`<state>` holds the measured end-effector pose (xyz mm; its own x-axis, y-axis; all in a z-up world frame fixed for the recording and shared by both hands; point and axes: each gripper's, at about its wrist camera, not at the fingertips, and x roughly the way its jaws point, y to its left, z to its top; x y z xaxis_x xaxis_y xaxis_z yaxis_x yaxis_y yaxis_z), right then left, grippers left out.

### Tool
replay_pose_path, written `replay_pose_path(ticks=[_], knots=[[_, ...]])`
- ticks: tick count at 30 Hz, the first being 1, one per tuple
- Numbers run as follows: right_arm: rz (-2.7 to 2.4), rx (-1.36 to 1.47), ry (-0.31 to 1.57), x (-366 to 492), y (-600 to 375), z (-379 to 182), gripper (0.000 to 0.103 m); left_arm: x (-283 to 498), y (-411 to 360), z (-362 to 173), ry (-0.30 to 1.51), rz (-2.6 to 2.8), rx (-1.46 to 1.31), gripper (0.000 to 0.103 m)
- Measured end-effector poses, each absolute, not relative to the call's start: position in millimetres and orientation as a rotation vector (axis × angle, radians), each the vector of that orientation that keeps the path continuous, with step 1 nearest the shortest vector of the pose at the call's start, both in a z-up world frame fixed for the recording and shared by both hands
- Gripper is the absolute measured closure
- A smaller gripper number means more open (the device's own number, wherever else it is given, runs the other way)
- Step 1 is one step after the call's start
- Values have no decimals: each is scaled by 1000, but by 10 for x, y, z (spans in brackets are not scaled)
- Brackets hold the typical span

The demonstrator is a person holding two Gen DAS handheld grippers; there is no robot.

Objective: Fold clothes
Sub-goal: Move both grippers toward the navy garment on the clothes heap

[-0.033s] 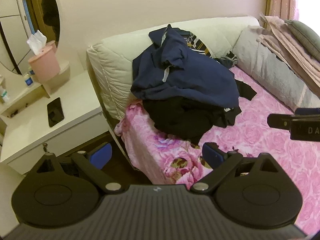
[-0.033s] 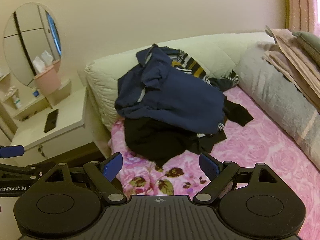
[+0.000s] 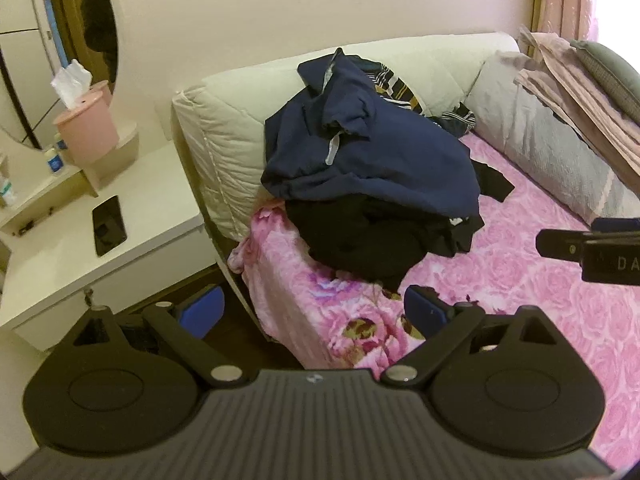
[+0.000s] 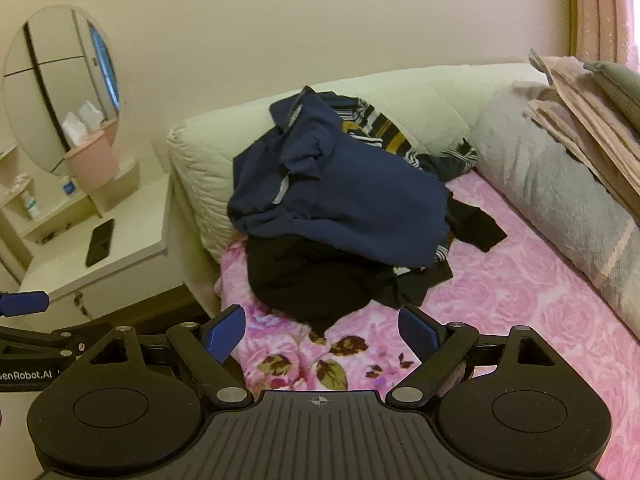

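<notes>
A heap of clothes lies on the pink floral bedspread (image 3: 520, 300) against the headboard. A navy garment (image 3: 372, 160) lies on top, a black garment (image 3: 360, 240) under it, and a striped one (image 3: 394, 88) behind. The same navy garment (image 4: 344, 200) and black garment (image 4: 320, 284) show in the right wrist view. My left gripper (image 3: 312, 310) is open over the bed's near corner, short of the heap. My right gripper (image 4: 320, 332) is open above the bedspread, just before the black garment's edge. Neither holds anything.
A white bedside table (image 3: 60, 264) at the left carries a black phone (image 3: 108, 226) and a pink tissue holder (image 3: 86, 132) under an oval mirror. A grey pillow (image 3: 552, 160) and folded pink blankets (image 3: 580, 96) line the bed's right side. The cream headboard (image 3: 224, 128) backs the heap.
</notes>
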<state>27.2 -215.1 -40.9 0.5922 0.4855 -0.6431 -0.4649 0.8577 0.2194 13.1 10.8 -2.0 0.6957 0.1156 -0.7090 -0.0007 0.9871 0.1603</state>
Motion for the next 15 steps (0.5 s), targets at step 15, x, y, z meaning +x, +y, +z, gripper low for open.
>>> replay_pose_path(ticks=[15], knots=[[352,28,801,733,-1154,-500,16,1115,934,-148,821,-155,133,9]])
